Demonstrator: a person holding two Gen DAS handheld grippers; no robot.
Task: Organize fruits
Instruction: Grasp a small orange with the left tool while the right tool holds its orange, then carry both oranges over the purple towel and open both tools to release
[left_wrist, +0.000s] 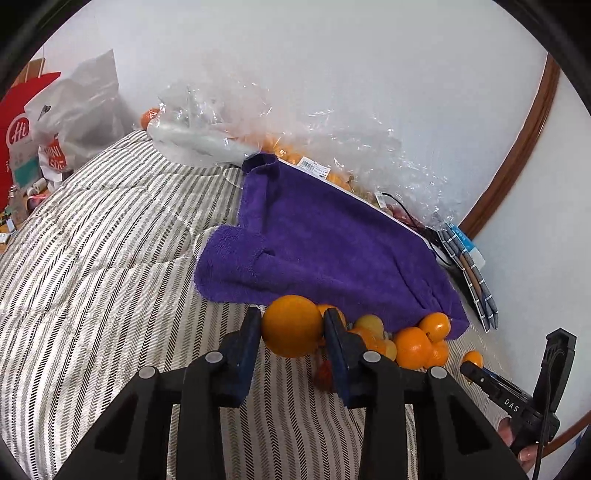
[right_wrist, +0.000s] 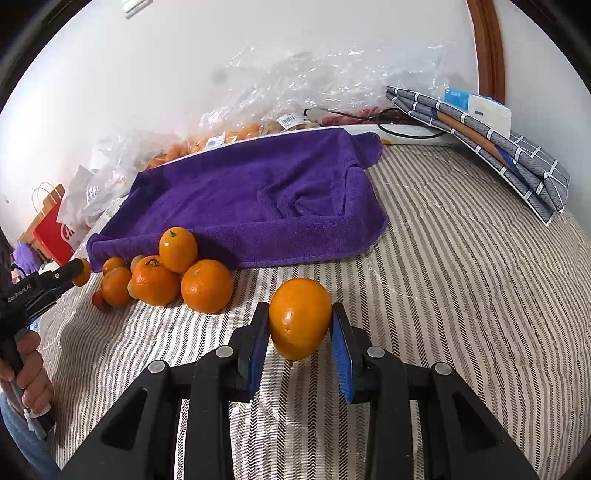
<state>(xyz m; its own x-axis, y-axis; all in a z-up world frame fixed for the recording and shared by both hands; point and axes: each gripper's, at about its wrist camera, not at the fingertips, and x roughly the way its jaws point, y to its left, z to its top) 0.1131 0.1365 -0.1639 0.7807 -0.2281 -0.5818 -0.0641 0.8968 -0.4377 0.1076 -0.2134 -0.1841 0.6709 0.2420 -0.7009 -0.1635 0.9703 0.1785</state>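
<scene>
Purple towel edge touching orange pile, open striped bedspread right

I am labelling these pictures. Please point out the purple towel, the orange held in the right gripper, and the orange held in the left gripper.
purple towel (right_wrist: 258, 199): right wrist view, middle of the cloth.
right gripper's orange (right_wrist: 300, 318): right wrist view, centre of the peel.
left gripper's orange (left_wrist: 292, 325): left wrist view, centre of the peel.
</scene>
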